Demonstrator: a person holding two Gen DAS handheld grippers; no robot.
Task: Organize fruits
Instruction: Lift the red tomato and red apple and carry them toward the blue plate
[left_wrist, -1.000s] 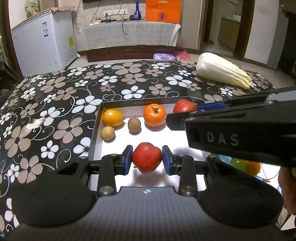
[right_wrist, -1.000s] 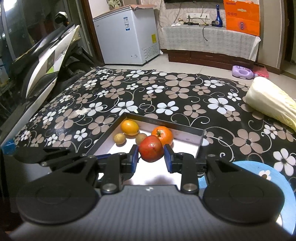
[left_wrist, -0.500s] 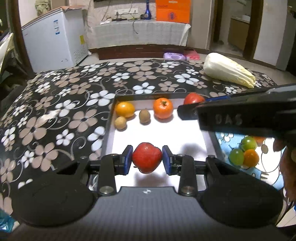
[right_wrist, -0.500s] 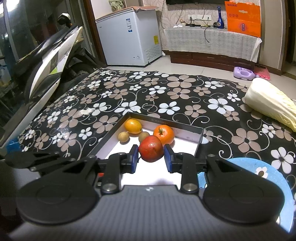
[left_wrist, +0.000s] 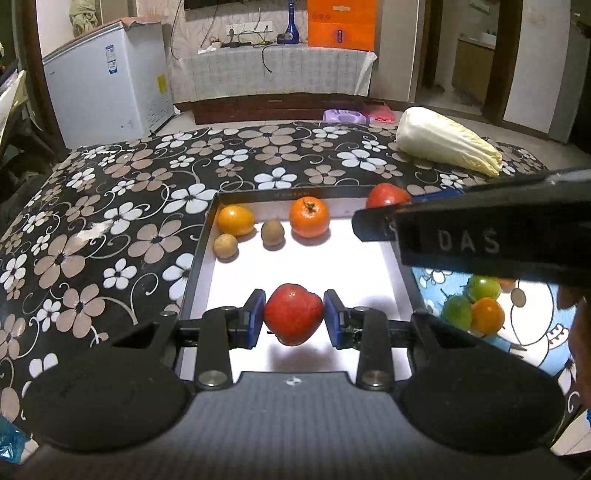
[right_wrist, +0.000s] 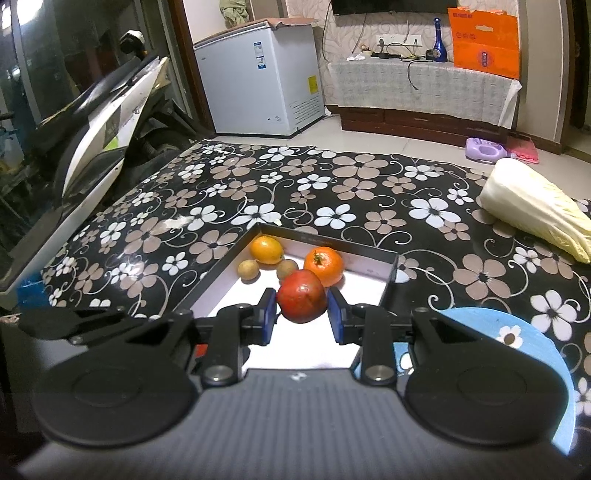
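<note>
My left gripper (left_wrist: 294, 318) is shut on a red fruit (left_wrist: 293, 314) and holds it above the near part of a white tray with a black rim (left_wrist: 201, 243). My right gripper (right_wrist: 302, 310) is shut on a second red fruit (right_wrist: 302, 301) over the same tray (right_wrist: 218, 275); that fruit shows in the left wrist view (left_wrist: 386, 195) at the tray's far right. At the tray's back lie an orange fruit (left_wrist: 235, 220), a tangerine (left_wrist: 308, 217) and two small brown fruits (left_wrist: 272, 232) (left_wrist: 225, 245).
A blue patterned plate (left_wrist: 436, 284) right of the tray holds two green fruits (left_wrist: 457, 312) and an orange one (left_wrist: 487, 314). A napa cabbage (left_wrist: 447, 146) lies at the table's far right. A white freezer (right_wrist: 258, 74) and a scooter (right_wrist: 110, 122) stand beyond the floral tablecloth (left_wrist: 110, 221).
Both grippers have pulled back and risen slightly with their red fruits still gripped. The tray and plate look farther away and more of the plate shows.
</note>
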